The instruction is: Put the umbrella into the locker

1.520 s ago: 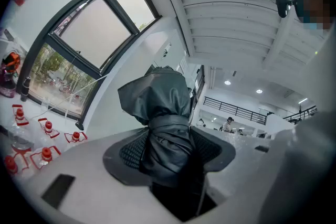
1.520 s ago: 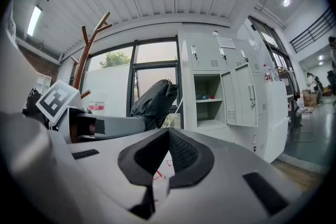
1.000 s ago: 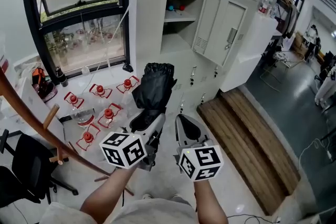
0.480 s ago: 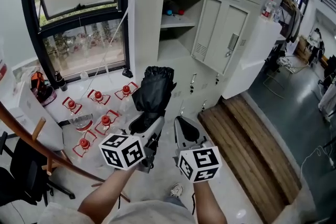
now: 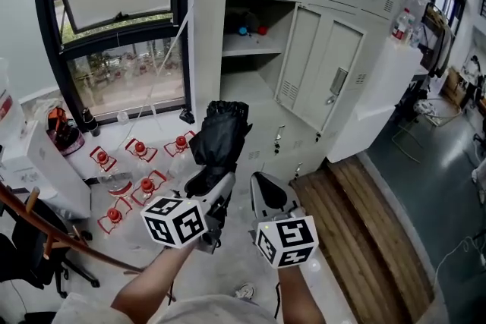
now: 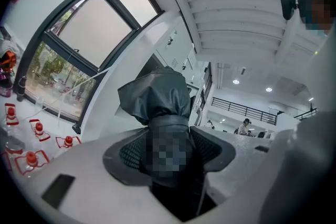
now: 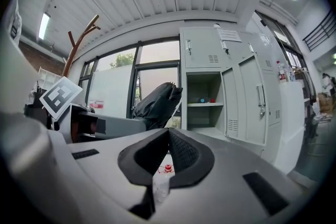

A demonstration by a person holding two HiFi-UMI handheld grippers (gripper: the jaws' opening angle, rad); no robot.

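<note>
A folded black umbrella sticks out level from my left gripper, which is shut on its lower end. In the left gripper view the umbrella fills the space between the jaws of the left gripper. Just to its right, my right gripper is shut with nothing in it; its pads meet in the right gripper view. Ahead stands the grey locker bank with one open compartment, its door swung to the right. The right gripper view shows the umbrella left of that open locker.
Small blue and red things lie on the open locker's shelf. Several red-capped bottles stand on the floor under the window. A wooden coat stand leans at the left, and a wooden step lies at the right.
Both grippers and the umbrella have travelled toward the lockers. The open compartment now sits nearer and more to the middle of the head view. The grip is unchanged.
</note>
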